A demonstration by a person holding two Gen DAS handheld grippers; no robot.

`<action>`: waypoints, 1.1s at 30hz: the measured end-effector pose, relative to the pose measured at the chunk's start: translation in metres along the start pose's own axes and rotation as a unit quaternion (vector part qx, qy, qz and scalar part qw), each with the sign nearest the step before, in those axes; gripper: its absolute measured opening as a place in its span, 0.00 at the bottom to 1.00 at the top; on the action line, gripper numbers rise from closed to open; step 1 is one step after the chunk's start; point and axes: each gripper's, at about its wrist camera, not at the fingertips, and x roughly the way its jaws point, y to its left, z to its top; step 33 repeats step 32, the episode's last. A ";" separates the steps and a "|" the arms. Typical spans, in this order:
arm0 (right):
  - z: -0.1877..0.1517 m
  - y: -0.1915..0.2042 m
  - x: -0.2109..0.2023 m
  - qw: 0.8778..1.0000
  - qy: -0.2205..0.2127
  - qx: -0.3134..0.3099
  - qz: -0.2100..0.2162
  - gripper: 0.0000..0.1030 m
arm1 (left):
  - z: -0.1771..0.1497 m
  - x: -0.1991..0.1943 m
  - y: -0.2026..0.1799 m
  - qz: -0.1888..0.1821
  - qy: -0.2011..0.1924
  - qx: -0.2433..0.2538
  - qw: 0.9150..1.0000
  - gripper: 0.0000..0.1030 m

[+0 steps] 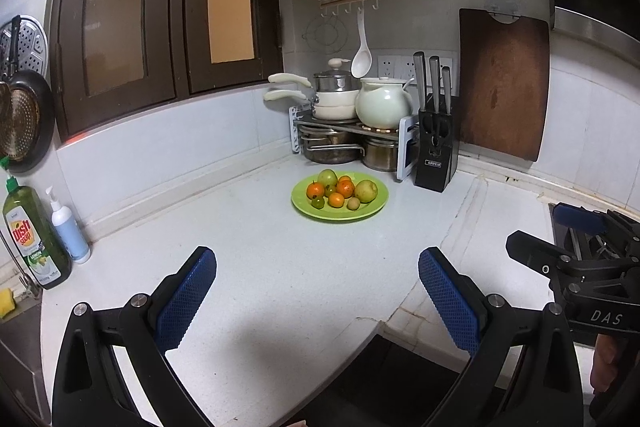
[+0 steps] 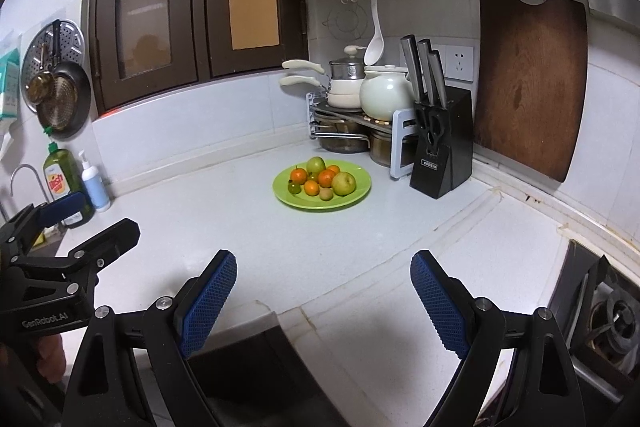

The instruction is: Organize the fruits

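Observation:
A lime green plate (image 1: pixel 372 209) (image 2: pixel 358 193) sits on the white counter near the corner, heaped with several fruits: small oranges (image 1: pixel 315 190) (image 2: pixel 326 178), two pale green pears (image 1: pixel 365 191) (image 2: pixel 344 183), a small dark green fruit (image 1: pixel 318 203) (image 2: pixel 294 188) and a small brownish one (image 1: pixel 353 203) (image 2: pixel 325 193). My left gripper (image 1: pixel 318 275) hangs open over the near counter edge, well short of the plate, nothing between its blue pads. My right gripper (image 2: pixel 324 279) is likewise open and empty, level with the left one and also short of the plate.
Behind the plate stand a pot rack (image 1: pixel 344 131) with pans and a pale pot, a black knife block (image 1: pixel 437 155) and a leaning wooden board (image 1: pixel 504 83). Dish soap (image 1: pixel 34 239) and a pump bottle (image 1: pixel 68 231) stand left by the sink. A gas hob (image 2: pixel 600 315) lies right.

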 end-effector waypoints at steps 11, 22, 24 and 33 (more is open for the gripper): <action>0.001 0.000 -0.001 1.000 -0.002 0.003 0.001 0.87 | 0.002 -0.005 -0.003 -0.001 -0.007 0.003 1.000 1.00; 0.003 0.000 -0.001 1.000 -0.002 0.003 0.001 0.87 | 0.002 -0.004 -0.002 -0.002 -0.004 0.001 1.000 1.00; 0.003 -0.001 -0.001 1.000 -0.001 0.003 0.002 0.87 | 0.002 -0.004 -0.002 -0.003 -0.004 0.001 1.000 1.00; 0.004 -0.001 0.001 1.000 0.001 0.003 0.000 0.87 | 0.002 -0.003 -0.002 -0.003 -0.002 0.000 1.000 1.00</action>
